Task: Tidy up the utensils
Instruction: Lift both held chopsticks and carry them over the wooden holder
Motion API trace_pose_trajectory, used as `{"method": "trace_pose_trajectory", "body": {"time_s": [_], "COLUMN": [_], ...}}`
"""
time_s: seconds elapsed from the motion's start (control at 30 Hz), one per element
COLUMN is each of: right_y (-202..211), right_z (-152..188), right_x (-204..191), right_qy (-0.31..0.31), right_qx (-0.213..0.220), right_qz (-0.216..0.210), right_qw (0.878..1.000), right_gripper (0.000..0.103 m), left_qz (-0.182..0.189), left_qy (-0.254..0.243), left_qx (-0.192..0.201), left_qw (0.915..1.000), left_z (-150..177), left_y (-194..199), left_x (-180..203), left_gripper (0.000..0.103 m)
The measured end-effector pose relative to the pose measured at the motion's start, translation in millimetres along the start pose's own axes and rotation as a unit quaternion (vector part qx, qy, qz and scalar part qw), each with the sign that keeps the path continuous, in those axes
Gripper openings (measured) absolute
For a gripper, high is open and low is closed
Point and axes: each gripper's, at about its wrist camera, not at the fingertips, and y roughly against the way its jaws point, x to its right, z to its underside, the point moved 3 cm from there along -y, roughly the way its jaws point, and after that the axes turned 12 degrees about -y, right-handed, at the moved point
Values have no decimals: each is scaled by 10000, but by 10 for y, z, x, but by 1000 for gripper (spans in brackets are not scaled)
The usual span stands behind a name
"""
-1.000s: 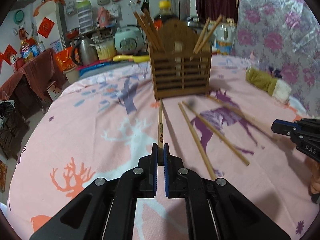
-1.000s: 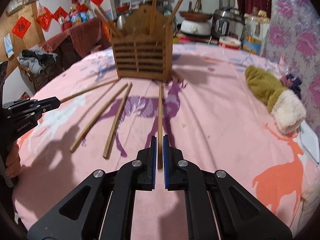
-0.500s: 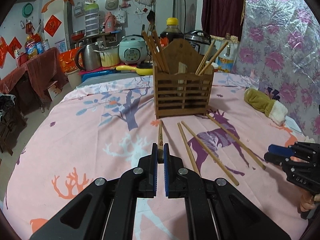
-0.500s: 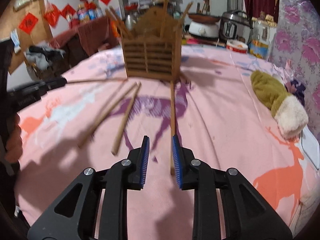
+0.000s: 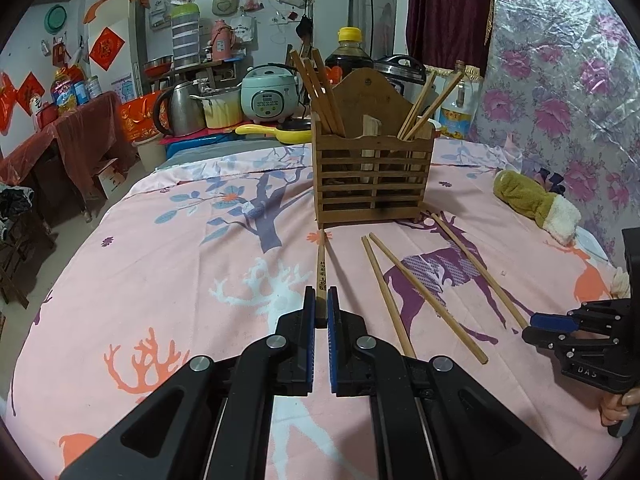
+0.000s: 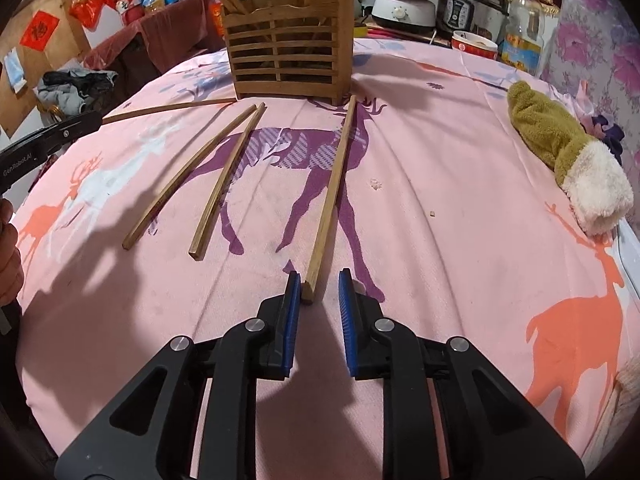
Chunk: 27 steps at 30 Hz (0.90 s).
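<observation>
The left gripper (image 5: 320, 307) clamps one chopstick (image 5: 321, 264) by its near end. The right gripper (image 6: 319, 285) has been closing its jaws, pads clear of another chopstick (image 6: 332, 188) lying on the tabletop (image 6: 460, 208) between them.

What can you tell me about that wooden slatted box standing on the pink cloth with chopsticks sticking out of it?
The wooden holder is brown, with horizontal slats across its front, a taller back panel with a peaked top, and dividers making compartments. It stands upright on the pink deer-print cloth. Several chopsticks lean out of its left compartment, two out of its right. Loose chopsticks lie in front; whether any touch its base is unclear.
</observation>
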Motion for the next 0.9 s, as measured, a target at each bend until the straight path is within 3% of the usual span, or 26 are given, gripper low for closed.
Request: {"method": "trace_pose_trajectory", "body": {"time_s": [0.03, 0.13, 0.27, 0.4, 0.6, 0.9], "right_y": [3, 17, 122, 399, 835, 1020], "right_z": [-8, -8, -47, -136, -517, -1010], "right_x": [-3, -13, -21, -35, -99, -413], "right_qy": [-6, 6, 37, 24, -44, -101], "right_qx": [-4, 23, 308, 923, 1533, 1931], "right_qz": [-13, -24, 19, -6, -168, -530], "right_qw": [10000, 10000, 9995, 9957, 9880, 9797], "right_gripper": [11, 7, 7, 7, 7, 7], "left_qz": [-1, -15, -41, 27, -54, 50], "left_qy": [-31, -93, -155, -77, -33, 125], "left_qx": [-20, -59, -30, 90, 362, 684], "left_qw": [10000, 9999, 9999, 9999, 9993, 9976], "left_z": [6, 15, 13, -33, -340, -735], "left_y": [-9, -35, -26, 44, 235, 275], "left_x": [12, 36, 52, 24, -50, -24], "left_gripper": [6, 6, 6, 6, 6, 6]}}
